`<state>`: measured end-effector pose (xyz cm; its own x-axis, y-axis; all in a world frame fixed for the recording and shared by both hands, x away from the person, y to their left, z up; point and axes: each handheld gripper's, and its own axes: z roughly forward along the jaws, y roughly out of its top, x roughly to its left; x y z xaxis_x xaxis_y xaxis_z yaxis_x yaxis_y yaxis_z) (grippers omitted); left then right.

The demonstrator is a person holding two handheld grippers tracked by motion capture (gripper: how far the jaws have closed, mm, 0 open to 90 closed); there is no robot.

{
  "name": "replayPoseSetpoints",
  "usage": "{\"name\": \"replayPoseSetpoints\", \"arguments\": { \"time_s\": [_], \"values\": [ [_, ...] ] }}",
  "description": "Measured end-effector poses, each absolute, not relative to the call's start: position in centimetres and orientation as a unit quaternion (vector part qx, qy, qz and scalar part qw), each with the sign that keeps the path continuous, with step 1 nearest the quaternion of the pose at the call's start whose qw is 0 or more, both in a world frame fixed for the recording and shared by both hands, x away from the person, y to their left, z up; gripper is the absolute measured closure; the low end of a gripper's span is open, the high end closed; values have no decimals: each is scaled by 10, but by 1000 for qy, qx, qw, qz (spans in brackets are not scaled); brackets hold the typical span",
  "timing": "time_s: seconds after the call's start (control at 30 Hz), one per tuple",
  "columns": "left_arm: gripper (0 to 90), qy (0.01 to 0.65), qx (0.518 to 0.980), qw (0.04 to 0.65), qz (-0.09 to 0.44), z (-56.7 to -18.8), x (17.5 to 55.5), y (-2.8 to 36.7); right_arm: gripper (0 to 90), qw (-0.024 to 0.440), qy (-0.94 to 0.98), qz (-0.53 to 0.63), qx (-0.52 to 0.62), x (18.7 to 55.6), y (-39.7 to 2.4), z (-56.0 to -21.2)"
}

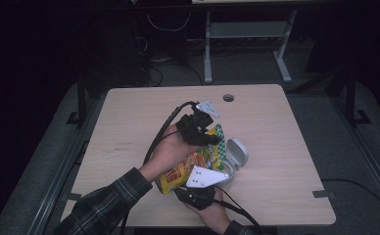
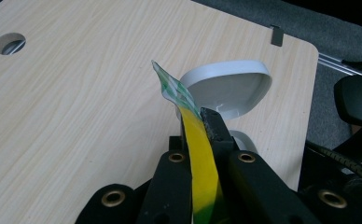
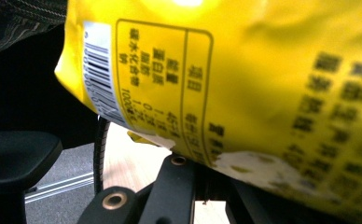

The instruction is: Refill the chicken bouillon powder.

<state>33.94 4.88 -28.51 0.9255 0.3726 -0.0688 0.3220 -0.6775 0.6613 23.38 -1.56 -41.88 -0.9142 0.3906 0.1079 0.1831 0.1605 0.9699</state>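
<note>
**Snack bag pinched at both ends above the open grey case**

I have the yellow snack bag (image 1: 190, 166) held between both tongs, lifted off the surface (image 1: 129, 122). My left tongs (image 2: 202, 123) are clamped narrow on the bag's green-and-white top edge (image 2: 170, 86); in the left gripper view that sealed strip runs edge-on straight up between the jaws. My right tongs (image 3: 202, 163) are closed on the bag's opposite, lower end, with the printed back panel and barcode (image 3: 97, 70) looming right over the jaws in the right gripper view.

My landmark is the grey hinged case (image 1: 234, 156), lying open on the surface. From the high view the bag sits just beside it on its left, partly overlapping its near half. The bag's long axis runs diagonally, from the right tongs (image 1: 198, 193) at the near end up and away to the left tongs (image 1: 205, 132) at the far end. The left tongs sit closer to the raised lid (image 2: 226, 88); the right tongs hang near the case's front rim.

My judgement: whatever comes next, tearing the seal or lowering the bag toward the case, turns on keeping that diagonal taut, with the left hand (image 1: 171, 149) leading since its end is nearer the lid.
</note>
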Motion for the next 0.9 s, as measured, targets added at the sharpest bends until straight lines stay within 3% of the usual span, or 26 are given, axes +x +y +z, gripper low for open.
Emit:
{"name": "replayPoseSetpoints", "arguments": {
  "time_s": [0.9],
  "values": [
    [895,192,924,329,29,-285,345,39,900,76,750,628,191,237,-17,-415]
  ]
}}
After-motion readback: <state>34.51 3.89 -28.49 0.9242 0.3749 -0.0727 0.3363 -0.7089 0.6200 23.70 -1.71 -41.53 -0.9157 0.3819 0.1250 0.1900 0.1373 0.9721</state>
